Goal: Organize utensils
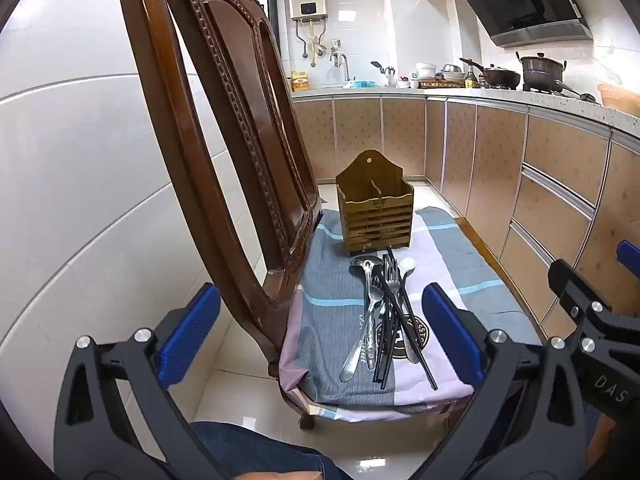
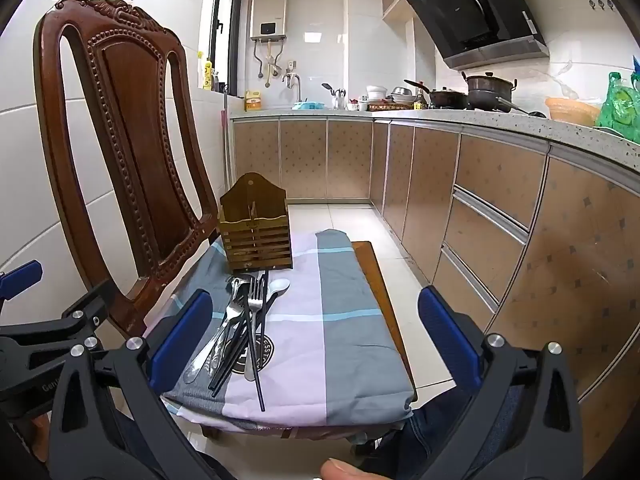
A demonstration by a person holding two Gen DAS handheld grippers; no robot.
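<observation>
A pile of utensils [image 1: 382, 316] lies on the cloth-covered chair seat [image 1: 332, 320]: metal spoons, forks, a white spoon and black chopsticks. It also shows in the right wrist view [image 2: 244, 328]. Behind it stands a wooden slatted utensil holder [image 1: 374, 210], also seen in the right wrist view [image 2: 256, 234]; no utensils show in it. My left gripper [image 1: 320, 336] is open and empty, held in front of the seat's near edge. My right gripper [image 2: 316, 340] is open and empty, also before the near edge, right of the pile.
The carved wooden chair back [image 1: 224, 120] rises at the left of the seat. Kitchen cabinets [image 2: 480, 220] run along the right with a cluttered counter [image 2: 440, 112] above. Tiled floor [image 2: 360, 220] lies between. My right gripper's body shows at the left view's edge [image 1: 592, 320].
</observation>
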